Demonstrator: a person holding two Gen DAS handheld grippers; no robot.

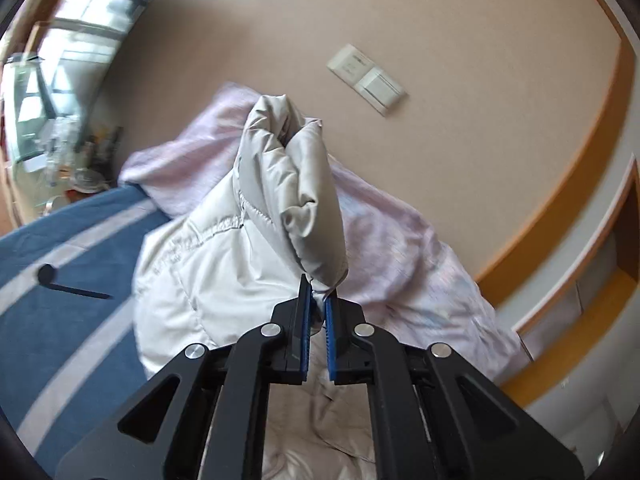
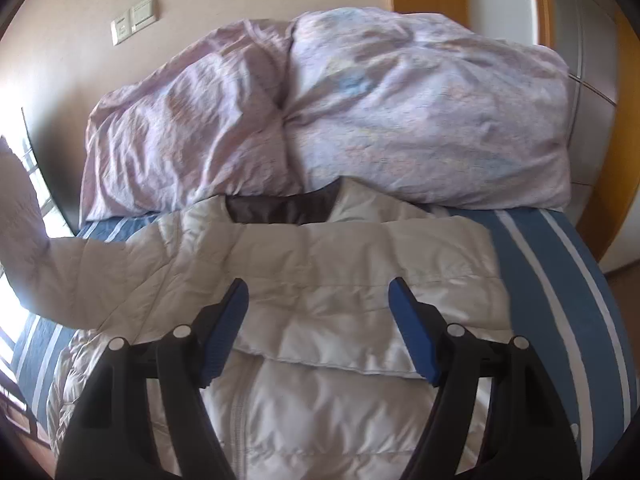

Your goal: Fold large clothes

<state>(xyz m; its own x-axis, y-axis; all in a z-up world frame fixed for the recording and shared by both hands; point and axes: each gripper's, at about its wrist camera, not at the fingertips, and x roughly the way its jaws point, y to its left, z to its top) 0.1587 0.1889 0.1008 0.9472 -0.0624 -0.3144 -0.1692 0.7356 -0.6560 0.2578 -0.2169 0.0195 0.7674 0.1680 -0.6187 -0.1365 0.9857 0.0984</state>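
Material: puffy white quilted down jacket (image 2: 328, 280), slippery shell, lying on the blue bed cover with white stripes (image 2: 560, 280), collar end toward the crumpled lilac duvet (image 2: 360, 112) by the wall.
Left tongs (image 1: 318, 308): pinched tight on the cuff end of the jacket's sleeve (image 1: 296, 184); the sleeve hangs from the pads, lifted clear of the bed.
Right tongs (image 2: 320, 292): spread wide, nothing between the pads, hovering just above the jacket's chest below the collar; touching or not, you can't tell.
Other sleeve: already lies folded across the chest in the right wrist view.
Step in hand: looks like you're carrying the lifted sleeve over to fold it across the body.
Do it well: keep the pinch firm, the shell will slide out otherwise. Swing the cuff over the torso, and lay it flat along the first sleeve, not bunched.
Right side job: press down on the chest so the body doesn't drag with the sleeve.
Risk: padding springs back; smooth it before you let go.
Left to do: probably body still needs folding in half.
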